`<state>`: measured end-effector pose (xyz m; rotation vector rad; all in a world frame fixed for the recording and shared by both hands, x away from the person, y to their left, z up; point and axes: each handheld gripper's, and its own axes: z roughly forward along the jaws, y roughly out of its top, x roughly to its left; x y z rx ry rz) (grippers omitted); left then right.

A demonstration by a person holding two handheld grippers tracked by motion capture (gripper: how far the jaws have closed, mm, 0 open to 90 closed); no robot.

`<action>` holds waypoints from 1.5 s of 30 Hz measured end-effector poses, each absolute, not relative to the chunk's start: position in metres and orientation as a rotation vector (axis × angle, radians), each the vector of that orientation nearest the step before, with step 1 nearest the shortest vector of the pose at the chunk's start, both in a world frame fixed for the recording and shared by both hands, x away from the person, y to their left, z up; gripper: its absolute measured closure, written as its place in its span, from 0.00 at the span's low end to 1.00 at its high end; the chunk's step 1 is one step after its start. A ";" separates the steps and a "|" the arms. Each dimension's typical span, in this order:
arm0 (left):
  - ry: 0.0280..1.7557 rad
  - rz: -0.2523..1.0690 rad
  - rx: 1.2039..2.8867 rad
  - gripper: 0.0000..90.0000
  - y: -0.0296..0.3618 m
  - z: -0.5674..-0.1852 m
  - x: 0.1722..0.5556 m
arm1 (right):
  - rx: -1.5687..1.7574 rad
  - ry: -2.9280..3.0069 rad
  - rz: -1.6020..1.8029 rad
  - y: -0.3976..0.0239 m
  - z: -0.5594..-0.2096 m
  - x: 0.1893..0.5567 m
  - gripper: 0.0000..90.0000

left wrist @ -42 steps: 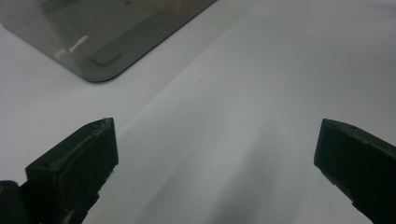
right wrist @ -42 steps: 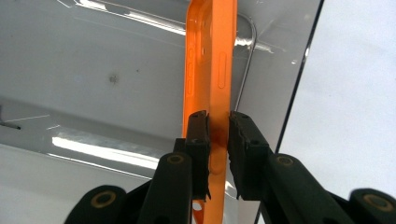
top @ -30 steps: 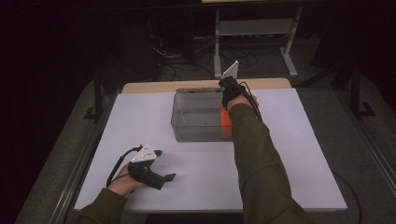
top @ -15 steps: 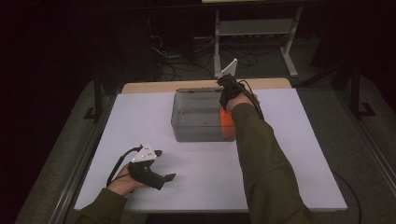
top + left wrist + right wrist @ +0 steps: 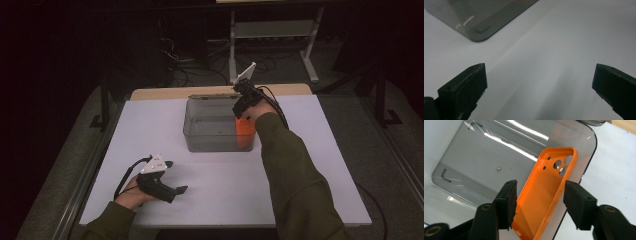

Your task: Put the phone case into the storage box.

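- Straddling the orange phone case (image 5: 546, 195) with the right gripper (image 5: 540, 195): jaws just been opening, spread now to either side of the case, pads seemingly off its long edges, case between them rather than clearly pinched.
- Lying straight ahead of that claw, long axis running away from the jaws, camera-hole end farthest, open inside face toward the camera.
- Leaning, by the look of it, against the right-hand wall of the clear bin (image 5: 215, 140), lower end down inside; seen from above as an orange patch (image 5: 244, 134) at the bin's near right corner.
- Sitting at the middle of the table (image 5: 320, 165), toward its far edge, with a dark strip on the bin's far rim.
- Reaching far forward with the right arm, sleeve stretched over the table's right half, right gripper (image 5: 245, 102) tilted down over the bin's right side.
- Judging the next move: a straight lift back out, clear of the case.
- Resting near the table's near left corner, left gripper (image 5: 162, 180) well apart from the bin, jaws spread wide over bare table (image 5: 544, 62), nothing between them.
- Nearer hand by far: the right.
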<state>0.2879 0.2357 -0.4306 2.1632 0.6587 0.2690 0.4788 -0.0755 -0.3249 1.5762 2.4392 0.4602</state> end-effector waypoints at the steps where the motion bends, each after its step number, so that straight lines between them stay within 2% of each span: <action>1: 0.659 0.270 2.161 0.00 0.236 -0.431 0.288 | 1.566 2.440 0.474 -0.076 -0.325 0.478 0.44; 6: 0.662 0.269 2.162 0.00 0.236 -0.431 0.288 | 1.524 2.443 0.514 -0.082 -0.328 0.475 0.32; 12: 0.664 0.268 2.164 0.00 0.237 -0.432 0.289 | 1.446 2.465 0.594 -0.088 -0.327 0.470 0.14; 14: 0.666 0.268 2.164 0.00 0.237 -0.432 0.289 | 1.409 2.458 0.622 -0.090 -0.327 0.467 0.13; 18: 0.666 0.268 2.167 0.00 0.238 -0.433 0.289 | 1.361 2.475 0.669 -0.092 -0.329 0.463 0.00; 45: 0.690 0.264 2.164 0.00 0.241 -0.433 0.291 | 1.096 2.439 0.984 -0.115 -0.332 0.425 0.00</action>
